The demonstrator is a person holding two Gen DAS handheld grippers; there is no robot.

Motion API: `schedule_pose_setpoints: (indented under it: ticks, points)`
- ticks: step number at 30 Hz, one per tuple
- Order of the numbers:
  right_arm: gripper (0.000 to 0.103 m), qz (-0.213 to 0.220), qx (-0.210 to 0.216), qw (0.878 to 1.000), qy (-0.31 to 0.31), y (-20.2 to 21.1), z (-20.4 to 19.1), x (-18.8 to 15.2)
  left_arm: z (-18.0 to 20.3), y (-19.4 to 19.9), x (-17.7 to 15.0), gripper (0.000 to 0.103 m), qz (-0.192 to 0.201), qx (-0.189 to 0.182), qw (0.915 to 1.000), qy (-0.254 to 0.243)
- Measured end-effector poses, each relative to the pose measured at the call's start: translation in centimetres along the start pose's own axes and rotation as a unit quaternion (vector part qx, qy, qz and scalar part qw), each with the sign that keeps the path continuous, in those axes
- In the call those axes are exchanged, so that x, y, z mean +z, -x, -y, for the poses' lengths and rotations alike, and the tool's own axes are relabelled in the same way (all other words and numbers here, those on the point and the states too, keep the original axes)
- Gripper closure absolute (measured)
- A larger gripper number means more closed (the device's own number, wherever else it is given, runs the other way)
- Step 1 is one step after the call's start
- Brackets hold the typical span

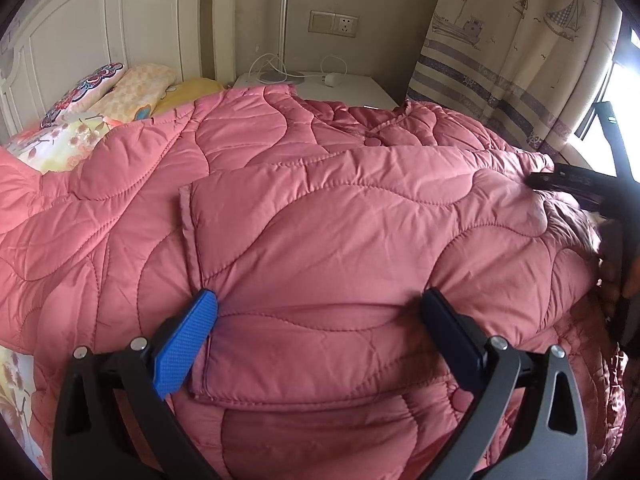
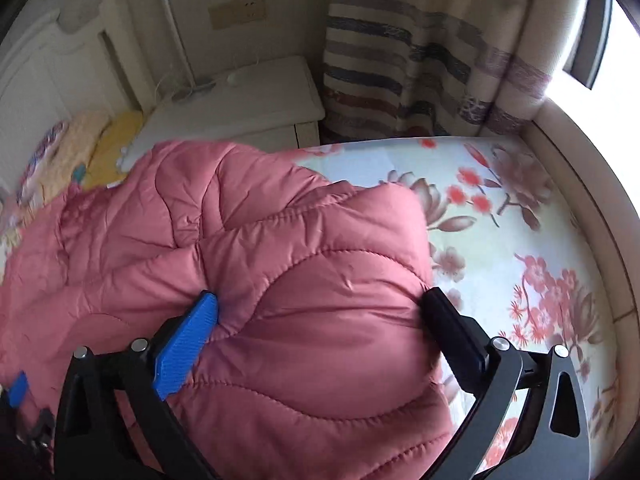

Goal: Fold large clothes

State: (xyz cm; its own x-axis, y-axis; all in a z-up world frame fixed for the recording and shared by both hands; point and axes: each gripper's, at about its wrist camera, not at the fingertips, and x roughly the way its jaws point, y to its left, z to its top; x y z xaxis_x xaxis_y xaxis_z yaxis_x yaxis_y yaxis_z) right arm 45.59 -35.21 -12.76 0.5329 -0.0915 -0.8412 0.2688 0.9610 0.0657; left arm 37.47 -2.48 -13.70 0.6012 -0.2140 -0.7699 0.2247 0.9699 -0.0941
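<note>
A pink quilted jacket point(image 1: 320, 208) is lying spread across the bed, covering most of the floral bedsheet point(image 2: 520, 220), which is showing bare from about one to four o'clock in the right wrist view. In the left wrist view the jacket is filling the frame from nine o'clock through the centre to three o'clock, with a folded panel lying on top and its edge running down at about seven o'clock from the centre.

The left claw point(image 1: 320, 308) is standing wide, its blue pad point(image 1: 184, 344) at seven o'clock and its dark finger point(image 1: 452, 340) at five o'clock, both tips resting against the padded fabric with a broad bulge of it between them; the pads are not squeezing it.

The right claw point(image 2: 320, 308) is also standing wide, its fingers pressing into a puffed mound of the jacket that is swelling up between them. Part of that claw is showing in the left wrist view at three o'clock.

Pillows point(image 1: 104, 92) are lying at ten o'clock by the white headboard point(image 1: 100, 24). A white nightstand point(image 2: 240, 100) with a cable is standing at twelve o'clock, beside a striped curtain point(image 2: 400, 60) at one o'clock.
</note>
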Motion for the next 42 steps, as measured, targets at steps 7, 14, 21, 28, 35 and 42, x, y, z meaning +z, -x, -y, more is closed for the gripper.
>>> schedule_pose_setpoints:
  ticks: [7, 14, 21, 28, 35, 42]
  points:
    - [0.006, 0.084, 0.037, 0.992, 0.083, 8.9, -4.2, -7.5, 0.0, 0.0, -0.1, 0.002, 0.0, 0.001, 1.0, -0.001]
    - [0.005, 0.057, 0.003, 0.986, 0.155, 6.3, -7.7, -12.5, -0.5, 0.5, -0.2, 0.002, 0.009, -0.013, 0.9998, 0.011]
    - [0.005, 0.06, -0.001, 0.985, 0.16, 6.0, -7.4, -12.6, -8.1, 8.3, -0.8, 0.002, 0.116, -0.044, 0.9748, 0.185]
    - [0.005, 0.092, 0.008, 0.985, 0.147, 7.8, -7.4, -13.9, -24.6, 17.0, -7.9, 0.003, 0.215, 0.037, 0.8776, 0.427]
    - [0.005, 0.099, 0.049, 0.989, 0.102, 8.2, -5.6, -13.4, -37.3, 17.3, -10.9, 0.004, 0.215, 0.053, 0.8152, 0.535]
    - [0.005, 0.107, 0.061, 0.989, 0.088, 8.5, -5.1, -13.3, -41.5, 14.8, -7.1, 0.092, 0.175, 0.054, 0.8274, 0.531]
